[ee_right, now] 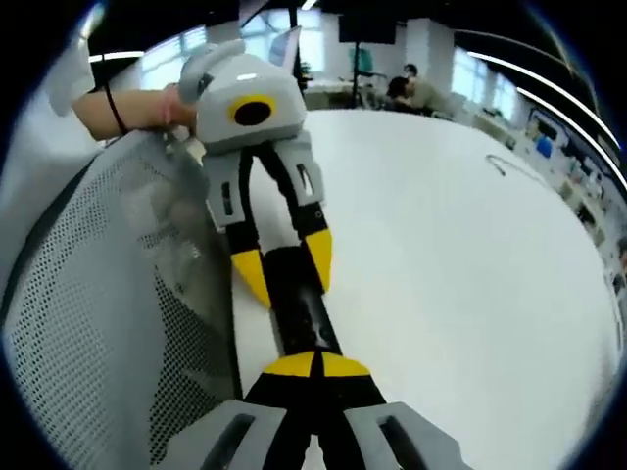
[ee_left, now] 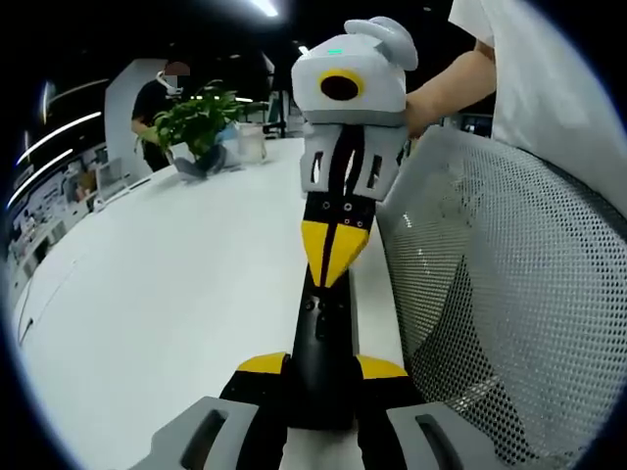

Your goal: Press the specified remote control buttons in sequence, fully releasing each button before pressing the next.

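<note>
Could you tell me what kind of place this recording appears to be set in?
Probably an open-plan office: a large white table, a mesh office chair, a potted plant, and people seated in the background.

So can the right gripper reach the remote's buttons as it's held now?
Probably yes. The right gripper, tips shut, appears to rest on the remote's top face; the left gripper grips only its sides, leaving that face uncovered.

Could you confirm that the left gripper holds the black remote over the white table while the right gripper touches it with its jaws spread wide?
Not quite: the right gripper has its jaws closed together, with the yellow tips meeting on the remote, as the left gripper view shows. The rest stands: the left gripper holds the black remote over the white table.
</note>
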